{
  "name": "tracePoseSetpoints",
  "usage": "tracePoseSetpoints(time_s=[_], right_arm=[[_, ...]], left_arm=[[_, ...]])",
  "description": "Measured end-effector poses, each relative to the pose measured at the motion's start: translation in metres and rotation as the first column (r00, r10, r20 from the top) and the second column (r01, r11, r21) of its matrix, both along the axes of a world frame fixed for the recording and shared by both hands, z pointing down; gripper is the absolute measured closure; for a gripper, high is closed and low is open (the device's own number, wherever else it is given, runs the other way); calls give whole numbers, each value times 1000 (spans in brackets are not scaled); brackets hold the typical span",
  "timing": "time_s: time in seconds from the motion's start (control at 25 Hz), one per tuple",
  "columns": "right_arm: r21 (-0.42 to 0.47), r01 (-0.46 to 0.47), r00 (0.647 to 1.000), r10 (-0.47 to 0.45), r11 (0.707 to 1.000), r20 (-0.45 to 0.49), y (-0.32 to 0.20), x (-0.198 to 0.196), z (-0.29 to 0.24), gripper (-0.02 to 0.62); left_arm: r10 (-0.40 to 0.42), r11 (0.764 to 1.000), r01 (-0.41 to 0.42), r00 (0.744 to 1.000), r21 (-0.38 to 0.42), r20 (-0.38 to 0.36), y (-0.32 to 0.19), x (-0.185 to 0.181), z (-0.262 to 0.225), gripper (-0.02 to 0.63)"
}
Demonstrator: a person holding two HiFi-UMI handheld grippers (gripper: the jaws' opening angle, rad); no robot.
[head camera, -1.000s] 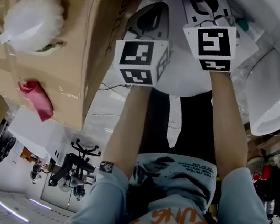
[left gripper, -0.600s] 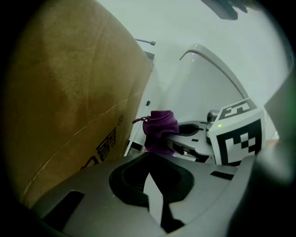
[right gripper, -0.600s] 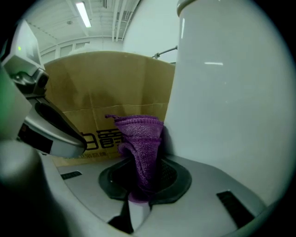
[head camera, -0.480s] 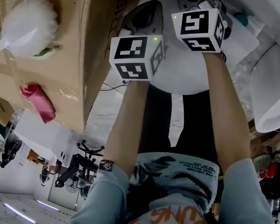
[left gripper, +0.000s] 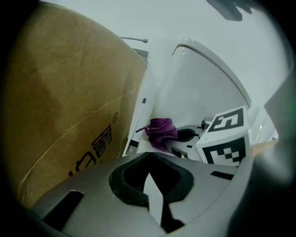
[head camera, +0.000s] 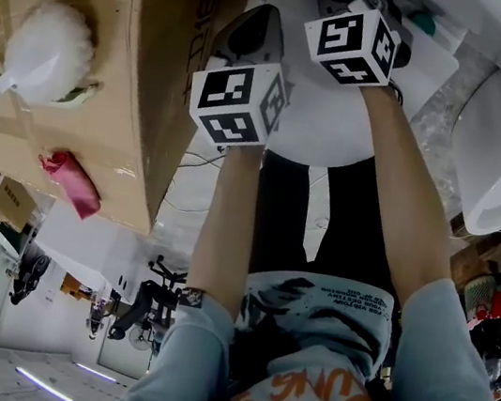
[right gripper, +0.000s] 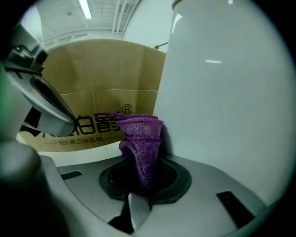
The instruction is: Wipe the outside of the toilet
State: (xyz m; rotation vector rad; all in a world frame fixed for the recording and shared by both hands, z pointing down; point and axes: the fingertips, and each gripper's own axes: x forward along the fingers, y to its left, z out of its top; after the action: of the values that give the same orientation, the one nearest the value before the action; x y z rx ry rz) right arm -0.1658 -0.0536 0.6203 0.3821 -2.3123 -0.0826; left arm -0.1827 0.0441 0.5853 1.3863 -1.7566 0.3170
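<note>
Two hand-held grippers are held out in front of us toward a white toilet [head camera: 324, 131], with our bare forearms stretched below them in the head view. Our right gripper [right gripper: 138, 196] is clamped on a purple cloth [right gripper: 141, 139]. Its own view shows the cloth standing up out of the closed jaws, close beside the toilet's smooth white side, though we cannot tell whether it touches. The head view shows only a sliver of purple at its top edge, above that gripper's marker cube [head camera: 352, 45]. Our left gripper [left gripper: 149, 180] has its jaws together with nothing between them. Its view catches the purple cloth from the side, beyond the jaws and next to the right gripper's cube. A tall cardboard box [head camera: 72, 127] stands just left of the toilet. Only the head view shows the box's top, where a fluffy white brush [head camera: 49, 52] and a pink rag [head camera: 71, 182] lie apart.
</note>
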Motion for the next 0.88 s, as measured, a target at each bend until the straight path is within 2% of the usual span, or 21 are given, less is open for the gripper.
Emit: tracePoseSetpoints(time_s=[0.56,0.76,0.88], right_arm=[[17,-30,999,31,999,-29,-10,53,1,529],[-31,-102,995,102,994,-14,-16,78,0,528],[-33,-111,994,110,993,-18,-18,93,1,528]], left_arm=[[86,996,-86,996,7,1,-21,45,-7,581],[114,993,-114,993,10,-4,-30,65,-8,581],[131,991,-131,991,11,-15,-35,82,-7,580]])
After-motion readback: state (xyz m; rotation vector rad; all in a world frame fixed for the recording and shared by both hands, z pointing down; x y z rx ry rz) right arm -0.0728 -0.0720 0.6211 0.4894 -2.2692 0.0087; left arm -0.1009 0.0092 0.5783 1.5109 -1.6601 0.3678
